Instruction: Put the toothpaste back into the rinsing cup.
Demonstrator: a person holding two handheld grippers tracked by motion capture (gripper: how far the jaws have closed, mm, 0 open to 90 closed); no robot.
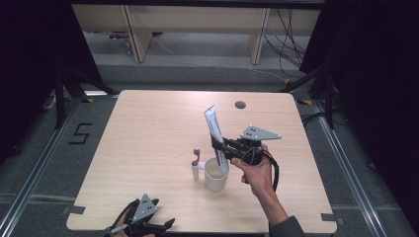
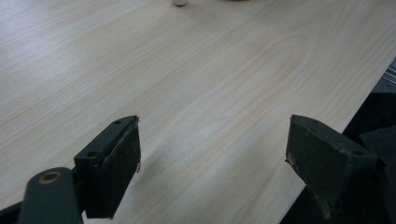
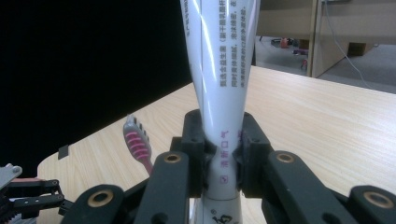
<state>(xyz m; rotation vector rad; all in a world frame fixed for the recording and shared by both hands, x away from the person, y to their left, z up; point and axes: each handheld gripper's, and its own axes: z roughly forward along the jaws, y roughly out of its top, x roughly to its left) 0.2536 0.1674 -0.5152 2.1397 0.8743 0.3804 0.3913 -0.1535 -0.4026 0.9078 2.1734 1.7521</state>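
A white toothpaste tube (image 1: 214,136) stands nearly upright with its lower end inside a white mug (image 1: 216,175) in the high view. My right gripper (image 1: 220,146) is shut on the tube just above the mug's rim. In the right gripper view both pads squeeze the tube (image 3: 219,93) low down. A toothbrush (image 1: 196,159) with pink and grey bristles stands just left of the mug, and its head (image 3: 137,140) rises left of the jaws. My left gripper (image 1: 155,217) rests at the table's near edge, open and holding nothing, its black pads (image 2: 119,161) wide apart over bare wood.
The light wooden table (image 1: 148,128) has a round cable hole (image 1: 240,104) near its far edge. Dark curtains flank both sides. Beyond the table stand wooden furniture legs with loose cables on the floor. A "5" is marked on the floor at the left.
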